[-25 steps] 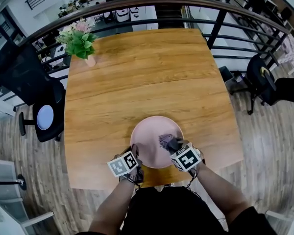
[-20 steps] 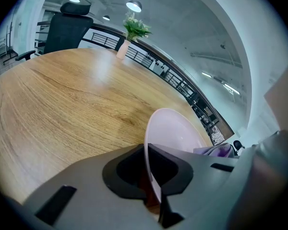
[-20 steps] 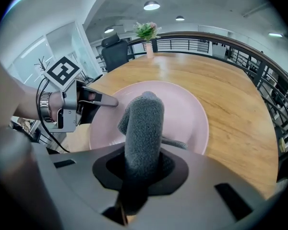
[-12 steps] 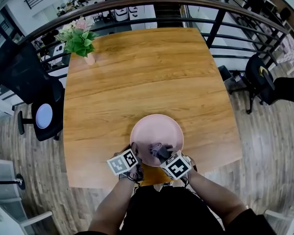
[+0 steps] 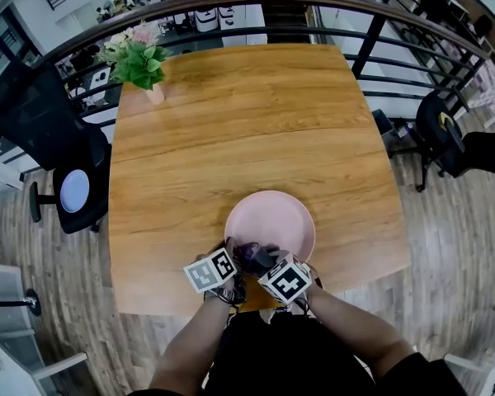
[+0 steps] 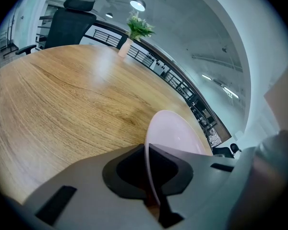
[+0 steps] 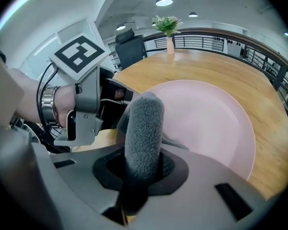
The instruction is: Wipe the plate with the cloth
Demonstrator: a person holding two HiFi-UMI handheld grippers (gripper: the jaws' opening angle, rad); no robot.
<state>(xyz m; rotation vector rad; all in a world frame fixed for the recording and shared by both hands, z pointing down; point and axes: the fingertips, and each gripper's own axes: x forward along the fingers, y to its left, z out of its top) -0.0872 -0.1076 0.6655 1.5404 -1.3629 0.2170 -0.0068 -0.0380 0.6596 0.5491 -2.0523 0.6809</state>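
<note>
Pink plate [image 5: 274,219] lies at the near edge of the tabletop [image 5: 231,122], its rim pinched by the left tongs [image 6: 151,174] so that it is steadied, while the grey cloth [image 7: 143,128] is clamped in the right tongs [image 7: 140,176] and pressed onto its near left part for wiping.

The plate [image 5: 274,217]'s near rim is hidden under the cloth [image 5: 247,254], the left gripper [image 5: 229,254] and the right gripper [image 5: 264,262].

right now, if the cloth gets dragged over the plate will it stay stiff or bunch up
Probably floppy: the grey cloth folds into a fuzzy roll where the right claw pinches it. Likely light, so it may bunch rather than slide flat. The plate should hold, its rim clamped in the left claw.
</note>
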